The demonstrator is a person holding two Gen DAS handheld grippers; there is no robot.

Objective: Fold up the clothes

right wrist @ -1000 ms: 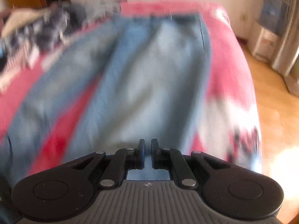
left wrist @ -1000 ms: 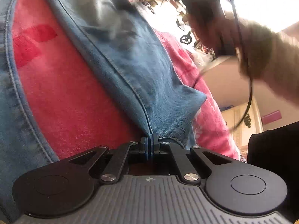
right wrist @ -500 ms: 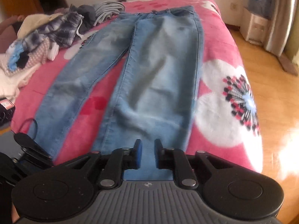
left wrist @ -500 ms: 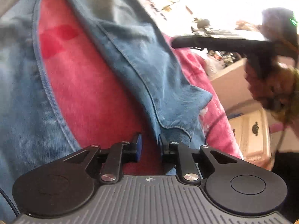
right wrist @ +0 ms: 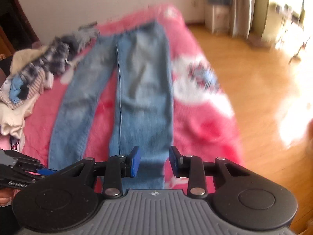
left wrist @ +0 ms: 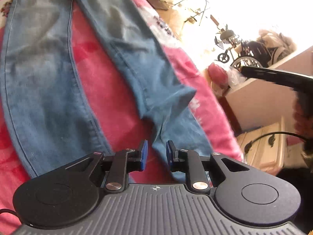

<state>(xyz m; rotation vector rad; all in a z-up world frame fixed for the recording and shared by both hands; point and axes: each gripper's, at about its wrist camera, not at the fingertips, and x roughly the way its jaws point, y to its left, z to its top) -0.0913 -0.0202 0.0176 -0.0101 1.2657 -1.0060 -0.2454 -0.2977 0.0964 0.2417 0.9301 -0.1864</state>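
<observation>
Ahead of both sets of jaws: one pair of blue jeans (right wrist: 140, 98), spread flat on a pink floral bedspread (right wrist: 203, 121).

Item lies full length, legs parted in a narrow V, hems nearest the grippers, waistband at the far end; judged laid out this way so a leg can be folded over its mate. Left gripper (left wrist: 156, 154): jaws parted, nothing clamped, one hem lying on the bed just beyond and below the blue pads (left wrist: 144, 154); that hem end is rumpled and turned aside. Right gripper (right wrist: 154, 161): jaws opening, empty, the other leg's hem lying past them on the bed, not between the pads. To the left of the right jaws: unsorted clothes pile (right wrist: 35, 72), near the jeans' waist end, likely awaiting folding. Fold not yet begun.
</observation>
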